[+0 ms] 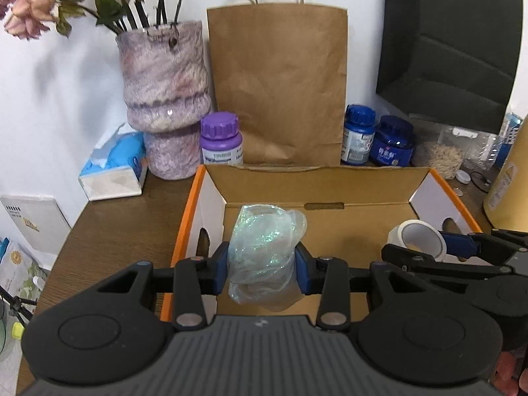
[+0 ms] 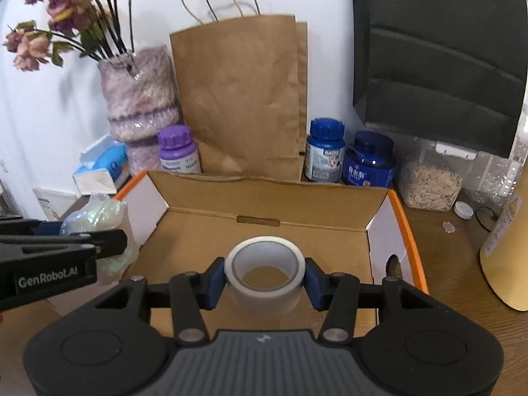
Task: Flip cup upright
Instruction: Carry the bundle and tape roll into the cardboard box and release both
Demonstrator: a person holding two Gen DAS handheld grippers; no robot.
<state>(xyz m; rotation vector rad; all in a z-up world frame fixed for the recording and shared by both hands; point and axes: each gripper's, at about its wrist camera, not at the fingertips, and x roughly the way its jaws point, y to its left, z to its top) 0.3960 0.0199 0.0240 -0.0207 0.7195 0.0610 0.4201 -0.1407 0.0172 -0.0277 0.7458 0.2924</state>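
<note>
My left gripper (image 1: pixel 261 265) is shut on a crumpled, glittery translucent plastic cup (image 1: pixel 264 250), squeezed between its blue pads over the left part of an open cardboard box (image 1: pixel 316 183). From the right wrist view, that cup (image 2: pixel 95 217) shows at the left beside the box wall. My right gripper (image 2: pixel 265 282) is shut on a white tape roll (image 2: pixel 265 272), with the hole of the roll facing up, above the box floor (image 2: pixel 204 231). The tape roll (image 1: pixel 417 237) also shows at the right in the left wrist view.
Behind the box stand a brown paper bag (image 1: pixel 280 82), a mottled vase with dried flowers (image 1: pixel 165 99), a purple-capped bottle (image 1: pixel 221 138), two blue jars (image 2: pixel 349 158), a tissue pack (image 1: pixel 114 168) and a seed container (image 2: pixel 429 184). A black chair (image 2: pixel 439 56) is behind on the right.
</note>
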